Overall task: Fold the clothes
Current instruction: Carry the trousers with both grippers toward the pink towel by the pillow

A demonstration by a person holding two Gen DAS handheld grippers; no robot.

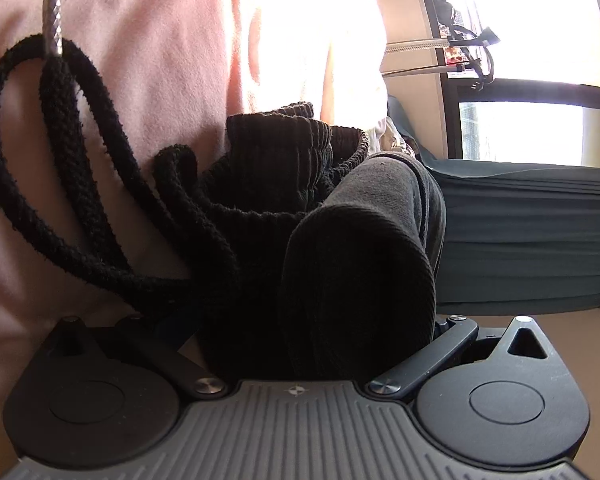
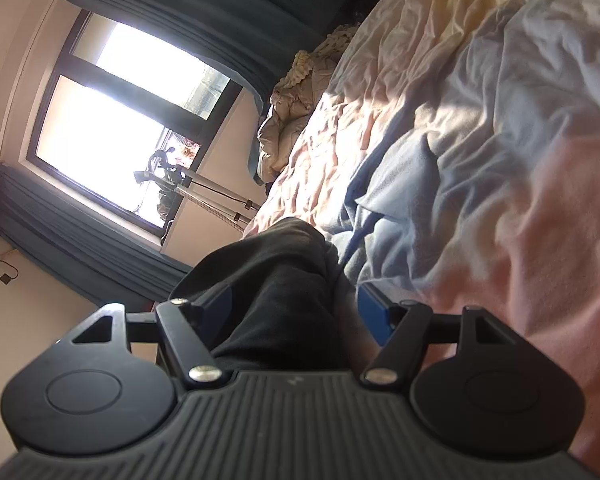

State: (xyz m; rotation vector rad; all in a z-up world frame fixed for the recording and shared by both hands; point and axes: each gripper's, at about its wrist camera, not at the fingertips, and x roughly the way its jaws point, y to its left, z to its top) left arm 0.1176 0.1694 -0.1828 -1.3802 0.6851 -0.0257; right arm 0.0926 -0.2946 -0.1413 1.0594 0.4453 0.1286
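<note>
Mid-fold on the black pants (image 1: 332, 240), ribbed waistband and drawstring (image 1: 72, 184) bunched on the bed's pink blanket (image 1: 148, 60). Left gripper (image 1: 300, 320) is spread as wide as it goes, cloth lying between the fingers but not pinched, so I read it as released. Right gripper (image 2: 296, 308) sits partly spread with dark cloth (image 2: 272, 280) running between its blue pads (image 2: 374, 312); can't tell whether they're actually pressing on it. Next move probably needs a fresh grasp on an edge and flattening the bundle, keeping the drawstring from trailing out. Bed covering is crumpled, pink and pale blue (image 2: 460, 152); bright window (image 2: 112, 120) with dark curtains (image 2: 204, 4) beyond, beige bedding heaped at the far end.
</note>
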